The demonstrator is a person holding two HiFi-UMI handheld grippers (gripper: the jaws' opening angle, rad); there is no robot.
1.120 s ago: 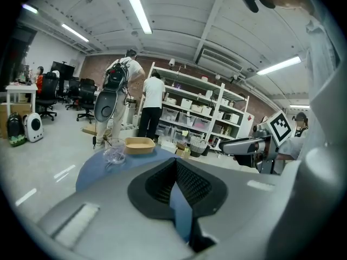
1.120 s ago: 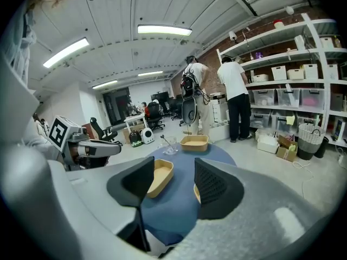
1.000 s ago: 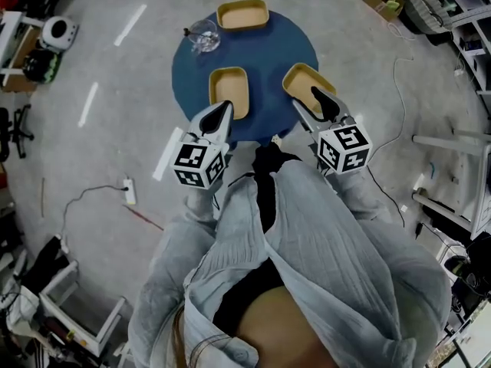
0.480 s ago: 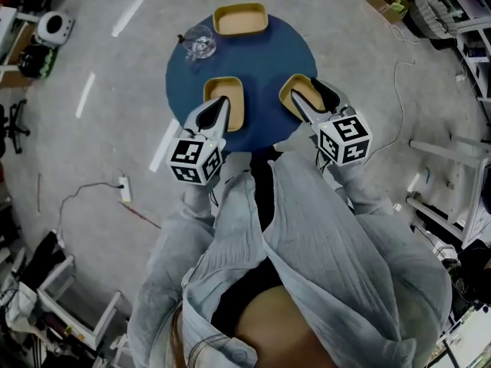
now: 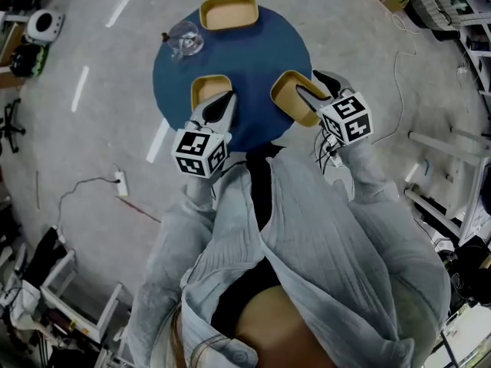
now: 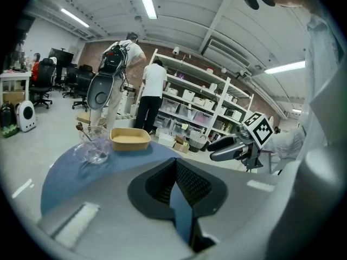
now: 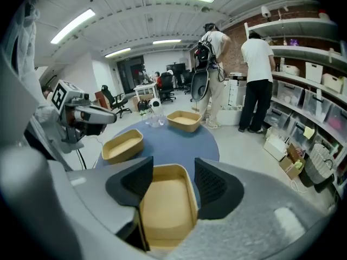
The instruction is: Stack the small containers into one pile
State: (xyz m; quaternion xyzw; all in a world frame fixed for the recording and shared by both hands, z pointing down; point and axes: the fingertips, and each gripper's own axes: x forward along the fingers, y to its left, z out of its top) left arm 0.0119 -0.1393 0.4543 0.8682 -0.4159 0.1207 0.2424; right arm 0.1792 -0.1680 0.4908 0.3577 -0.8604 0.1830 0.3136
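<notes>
Three tan containers sit on the round blue table (image 5: 253,52): one at the far edge (image 5: 227,12), one at the near left (image 5: 207,89), one at the near right (image 5: 291,98). My right gripper (image 5: 313,84) hangs over the near-right container (image 7: 165,210), which lies between its jaws; they have just been opening and the pads do not press on it. My left gripper (image 5: 222,102) is shut and empty at the near end of the left container. In the left gripper view its pads (image 6: 187,183) meet, with the far container (image 6: 130,139) beyond.
A clear glass bowl (image 5: 182,39) with a spoon stands at the table's far left, also in the left gripper view (image 6: 92,149). Two people (image 7: 255,80) stand at shelving beyond the table. A power strip (image 5: 120,182) and cables lie on the floor.
Both grippers have moved forward and down toward the table. The right one has come over the near-right container; the left one has reached the near end of the left container.
</notes>
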